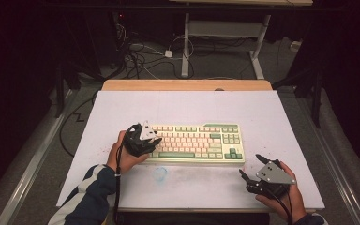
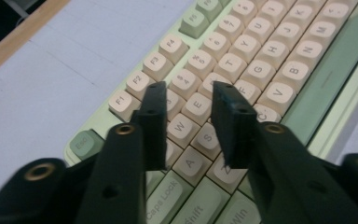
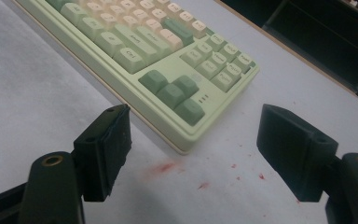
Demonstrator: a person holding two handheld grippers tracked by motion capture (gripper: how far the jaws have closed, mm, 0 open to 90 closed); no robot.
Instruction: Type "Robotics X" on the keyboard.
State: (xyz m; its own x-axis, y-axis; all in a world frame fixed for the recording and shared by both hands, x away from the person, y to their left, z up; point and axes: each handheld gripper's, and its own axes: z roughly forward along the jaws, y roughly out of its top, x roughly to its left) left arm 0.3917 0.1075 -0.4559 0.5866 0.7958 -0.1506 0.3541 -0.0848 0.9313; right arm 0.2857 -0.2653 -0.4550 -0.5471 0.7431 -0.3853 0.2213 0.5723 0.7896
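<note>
1. Nearest, at left, left tongs [image 1: 153,140] hover over the keyboard [image 1: 194,143] left keys, jaws narrowly parted, grasping nothing, likely poised to press one.
2. Keyboard lies mid-surface [image 1: 122,108].
3. Right tongs [image 1: 251,167] wait released, near right.

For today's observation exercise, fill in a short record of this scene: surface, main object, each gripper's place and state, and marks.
surface: white table
main object: green and cream keyboard
left gripper: over the keyboard's left end, fingers narrowly apart above the E key, holding nothing
right gripper: off the keyboard's right corner, open, holding nothing
marks: red specks near that corner
</note>
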